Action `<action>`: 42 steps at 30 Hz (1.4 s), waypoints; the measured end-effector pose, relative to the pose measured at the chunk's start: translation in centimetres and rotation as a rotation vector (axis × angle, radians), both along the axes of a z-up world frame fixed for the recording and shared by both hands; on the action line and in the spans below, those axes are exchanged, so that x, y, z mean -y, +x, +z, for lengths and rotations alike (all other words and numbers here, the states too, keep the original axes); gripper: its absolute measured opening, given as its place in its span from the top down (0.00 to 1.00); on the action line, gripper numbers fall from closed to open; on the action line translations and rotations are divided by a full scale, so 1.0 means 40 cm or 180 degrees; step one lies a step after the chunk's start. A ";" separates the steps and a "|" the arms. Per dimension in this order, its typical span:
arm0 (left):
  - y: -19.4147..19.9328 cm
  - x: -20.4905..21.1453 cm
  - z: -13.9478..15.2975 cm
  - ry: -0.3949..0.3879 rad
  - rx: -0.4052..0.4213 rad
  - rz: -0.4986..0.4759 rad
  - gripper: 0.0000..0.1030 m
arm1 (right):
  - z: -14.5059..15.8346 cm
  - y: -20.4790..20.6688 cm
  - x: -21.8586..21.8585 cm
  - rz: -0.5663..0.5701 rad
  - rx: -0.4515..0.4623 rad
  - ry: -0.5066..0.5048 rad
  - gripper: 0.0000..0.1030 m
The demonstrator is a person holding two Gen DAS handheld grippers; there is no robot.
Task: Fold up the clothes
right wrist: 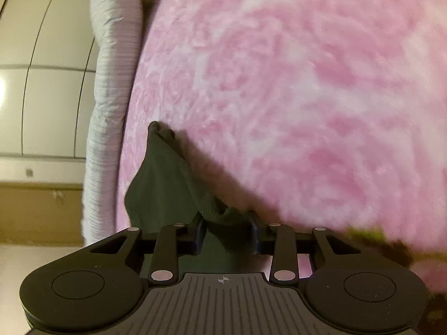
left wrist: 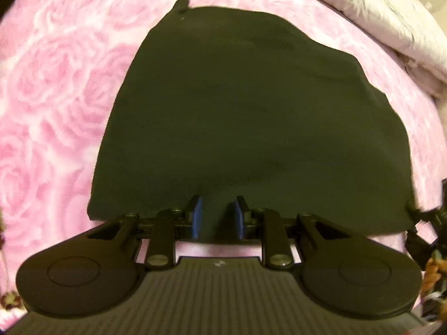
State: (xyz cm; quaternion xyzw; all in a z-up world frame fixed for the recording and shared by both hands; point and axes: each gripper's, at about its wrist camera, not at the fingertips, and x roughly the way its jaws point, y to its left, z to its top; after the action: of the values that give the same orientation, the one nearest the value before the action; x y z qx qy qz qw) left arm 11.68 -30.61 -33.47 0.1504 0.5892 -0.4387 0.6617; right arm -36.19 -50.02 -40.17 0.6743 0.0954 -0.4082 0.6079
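A dark green, nearly black garment [left wrist: 245,117] lies spread flat on a bed covered by a fluffy pink blanket [left wrist: 56,89] with a rose pattern. Seen from the left wrist camera, the cloth fills the middle of the view, its outline rounded and wider toward the camera, with a small tab or corner sticking up at its far left edge.

The left claw [left wrist: 217,217] sits at the cloth's near hem. Its two blue-padded fingers [left wrist: 197,217] stand apart with a strip of the dark fabric running between them; the pads do not visibly press on the cloth.

At the far right edge of that view, the cloth's near right corner is bunched where the black parts of the other tool meet it.

From the right wrist camera, the right claw [right wrist: 226,237] has a gathered fold of the same garment [right wrist: 164,184] between its fingers, the hem bunched up across the gap and the fingers closed against it. From there the cloth rises in a narrow tilted ridge to a pointed corner resting on the pink blanket.

Beside the bed's edge lies a pale grey ribbed bolster or rolled quilt [right wrist: 111,83]. Beyond it are cream cabinet doors [right wrist: 47,69] and a tan surface below.
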 end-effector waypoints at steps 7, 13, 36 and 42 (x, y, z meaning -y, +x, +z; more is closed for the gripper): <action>0.088 -0.020 0.020 -0.0125 -0.0321 -0.0198 0.81 | 0.239 0.286 -0.001 0.1186 -0.1814 -0.1132 0.89; 0.178 -0.047 0.031 -0.0312 -0.0666 -0.0189 0.81 | 0.389 0.659 -0.316 0.2792 -0.2478 -0.2740 0.89; 0.192 -0.025 -0.016 -0.0729 -0.1480 0.0097 0.74 | 0.250 0.481 -0.180 0.2021 -0.1606 -0.0693 0.52; 0.203 0.114 -0.041 -0.0926 -0.1660 0.0067 0.68 | 0.222 0.413 -0.079 0.1661 -0.0697 -0.0402 0.52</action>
State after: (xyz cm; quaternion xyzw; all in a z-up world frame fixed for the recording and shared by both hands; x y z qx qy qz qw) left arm 19.79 -35.15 -35.11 -0.0699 0.6718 -0.5354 0.5070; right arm -19.68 -46.85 -31.27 0.5396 0.3051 -0.3136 0.7193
